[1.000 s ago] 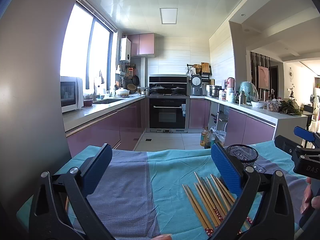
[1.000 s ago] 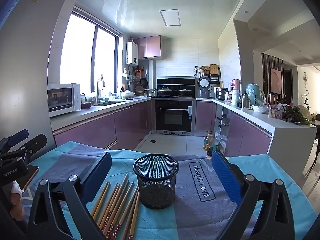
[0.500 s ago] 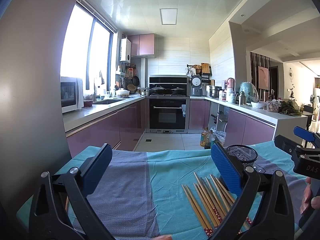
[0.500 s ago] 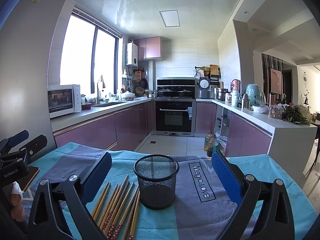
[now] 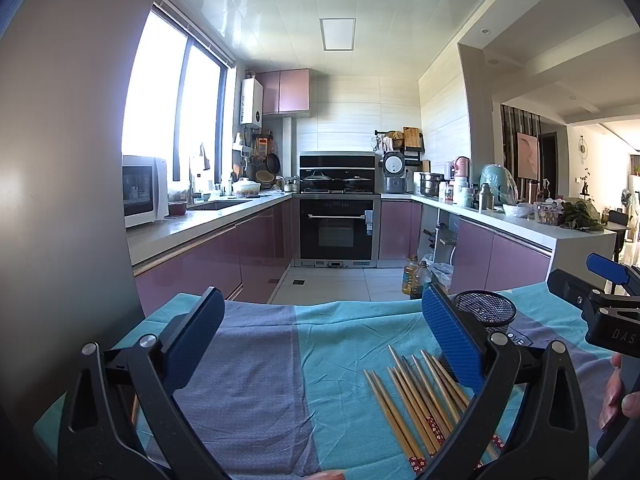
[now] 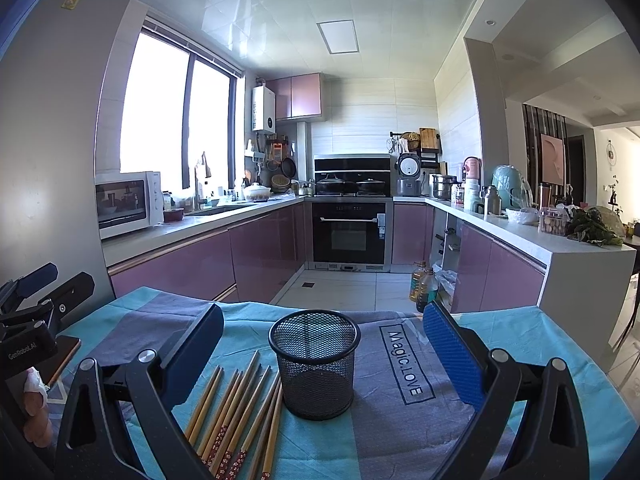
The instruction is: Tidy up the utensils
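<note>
A kitchen with glossy purple cabinets point(image 6: 256, 256) runs in a U round the back of both views, with a black built-in oven point(image 6: 350, 234) at 12 o'clock, a white microwave point(image 6: 126, 202) on the counter at 9 o'clock and a white worktop peninsula point(image 6: 576, 248) crowded with jars and greens at 3 o'clock; all of it stands well apart from the work surface. In front lies a teal and grey-purple tablecloth point(image 6: 404, 408) printed with "Magic.LOVE", covering the table on which everything of the task rests. In the right wrist view the black wire-mesh cylindrical holder point(image 6: 314, 364) stands upright at the centre, its inside looking empty, and a fan of bamboo chopsticks with red patterned ends point(image 6: 236, 404) lies flat just beside it at 7 o'clock, the nearest sticks touching or nearly touching its base. The right gripper point(image 6: 320, 354) hangs released, jaws spread wide to either side of the holder and gripping nothing. The left gripper point(image 5: 318, 342) is likewise released and bare over plain cloth; its right finger point(image 5: 452, 344) stands in front of the holder point(image 5: 486, 312) at 2 o'clock and covers part of the chopsticks point(image 5: 416, 400) at 4 o'clock. A person's fingers point(image 5: 618, 396) show at the 4 o'clock edge
</note>
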`<state>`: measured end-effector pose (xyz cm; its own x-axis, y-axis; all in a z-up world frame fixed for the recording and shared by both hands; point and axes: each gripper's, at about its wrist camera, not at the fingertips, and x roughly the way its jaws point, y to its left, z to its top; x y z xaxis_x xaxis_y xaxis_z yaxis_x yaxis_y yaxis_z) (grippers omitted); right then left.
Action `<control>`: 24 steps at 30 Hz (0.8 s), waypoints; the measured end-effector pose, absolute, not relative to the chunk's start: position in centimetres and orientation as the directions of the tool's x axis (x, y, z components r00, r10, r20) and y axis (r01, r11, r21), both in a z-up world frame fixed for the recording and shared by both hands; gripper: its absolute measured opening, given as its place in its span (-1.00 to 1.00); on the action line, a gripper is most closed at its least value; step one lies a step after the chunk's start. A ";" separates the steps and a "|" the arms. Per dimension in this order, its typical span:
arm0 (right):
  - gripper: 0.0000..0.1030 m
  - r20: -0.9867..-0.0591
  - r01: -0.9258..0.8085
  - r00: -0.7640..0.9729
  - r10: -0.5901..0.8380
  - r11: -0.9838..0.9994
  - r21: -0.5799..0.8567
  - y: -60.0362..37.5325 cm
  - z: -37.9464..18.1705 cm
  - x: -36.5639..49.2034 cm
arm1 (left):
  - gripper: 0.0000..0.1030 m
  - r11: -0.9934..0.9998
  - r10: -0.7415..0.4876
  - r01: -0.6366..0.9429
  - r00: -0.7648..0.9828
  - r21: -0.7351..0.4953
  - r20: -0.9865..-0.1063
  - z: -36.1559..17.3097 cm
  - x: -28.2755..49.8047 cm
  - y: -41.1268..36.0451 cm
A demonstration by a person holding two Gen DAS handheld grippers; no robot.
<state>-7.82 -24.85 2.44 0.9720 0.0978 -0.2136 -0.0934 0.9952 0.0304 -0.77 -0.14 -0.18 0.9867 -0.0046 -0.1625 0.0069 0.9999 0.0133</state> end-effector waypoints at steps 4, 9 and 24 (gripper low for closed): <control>0.88 -0.214 -0.094 0.972 0.099 0.995 0.033 -24.8 2.4 -7.9 | 0.89 1.000 -0.004 0.007 0.987 0.014 -0.162 -0.2 -0.8 -0.1; 0.88 -0.216 -0.093 0.972 0.097 0.995 0.030 -24.9 2.4 -7.9 | 0.89 1.000 -0.005 0.007 0.987 0.012 -0.162 -0.2 -0.8 -0.1; 0.88 -0.216 -0.089 0.972 0.095 0.995 0.036 -24.9 2.4 -7.9 | 0.89 1.000 -0.005 0.007 0.987 0.014 -0.161 -0.2 -0.9 -0.2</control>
<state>-7.93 -24.94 2.35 0.9719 0.0949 -0.2155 -0.0893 0.9954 0.0358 -0.87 -0.18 -0.21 0.9869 -0.0045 -0.1611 0.0069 0.9999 0.0142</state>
